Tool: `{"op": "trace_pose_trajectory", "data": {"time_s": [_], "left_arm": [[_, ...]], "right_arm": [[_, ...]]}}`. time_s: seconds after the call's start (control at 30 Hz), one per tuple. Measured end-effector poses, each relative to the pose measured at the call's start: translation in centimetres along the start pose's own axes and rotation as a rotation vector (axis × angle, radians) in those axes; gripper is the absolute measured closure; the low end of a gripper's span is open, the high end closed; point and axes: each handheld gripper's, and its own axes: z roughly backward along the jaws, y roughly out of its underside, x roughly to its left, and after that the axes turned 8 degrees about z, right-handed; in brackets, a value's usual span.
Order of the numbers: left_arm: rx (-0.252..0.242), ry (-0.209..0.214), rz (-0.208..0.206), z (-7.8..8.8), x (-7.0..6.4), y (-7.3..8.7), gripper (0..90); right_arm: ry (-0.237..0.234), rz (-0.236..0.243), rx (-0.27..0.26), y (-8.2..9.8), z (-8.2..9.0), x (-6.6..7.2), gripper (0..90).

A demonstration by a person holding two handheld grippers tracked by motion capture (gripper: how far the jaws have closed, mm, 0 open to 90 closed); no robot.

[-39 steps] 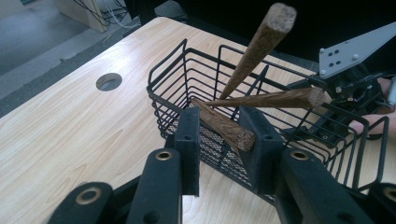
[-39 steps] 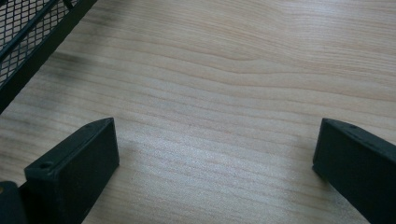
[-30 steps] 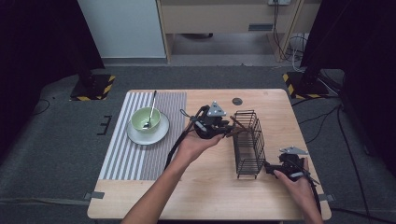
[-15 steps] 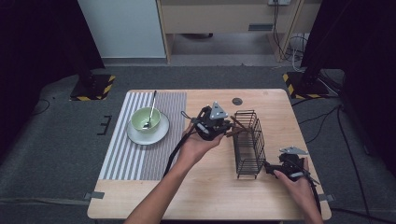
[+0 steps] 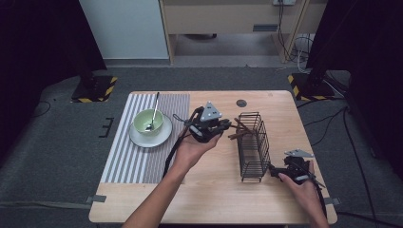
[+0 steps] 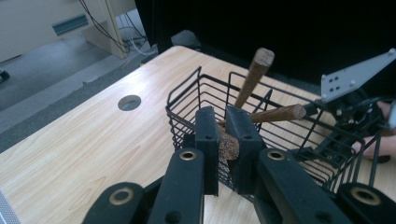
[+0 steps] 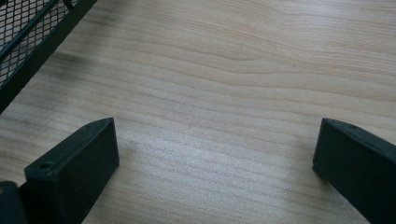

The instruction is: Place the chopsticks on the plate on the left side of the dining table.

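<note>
Right, the brown wooden utensil handle (image 6: 227,145) is pinched between my left fingers (image 6: 206,135), which have just closed in tight on it, right at the near rim of the black wire basket (image 5: 253,142). Two more brown wooden handles (image 6: 254,74) poke up out of that basket, one steep, one leaning almost level. From the high view my left gripper (image 5: 227,126) sits at the basket's far left corner, hand under it, cable trailing back along my forearm. My right gripper (image 5: 272,169) rests low on the pale wooden worktop (image 5: 209,190) just beside the basket's near right corner, its fingers (image 7: 74,163) spread wide with nothing but bare wood between them. Over to the left, a green bowl (image 5: 148,121) with a metal spoon (image 5: 154,110) in it stands on a white plate (image 5: 161,137), all on a grey striped placemat (image 5: 133,161).
</note>
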Motion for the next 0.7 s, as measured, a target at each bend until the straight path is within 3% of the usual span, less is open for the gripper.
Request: {"op": "trace_pose_trajectory", "data": {"time_s": [0.37, 0.7], "left_arm": [[-0.057, 0.011, 0.047, 2.4, 2.2, 0.4, 83.4], [-0.090, 0.024, 0.046, 3.3, 2.6, 0.6, 83.4]], "right_arm": [[0.001, 0.000, 0.000, 0.0, 0.0, 0.0, 0.4], [0.001, 0.000, 0.000, 0.0, 0.0, 0.0, 0.4]]}}
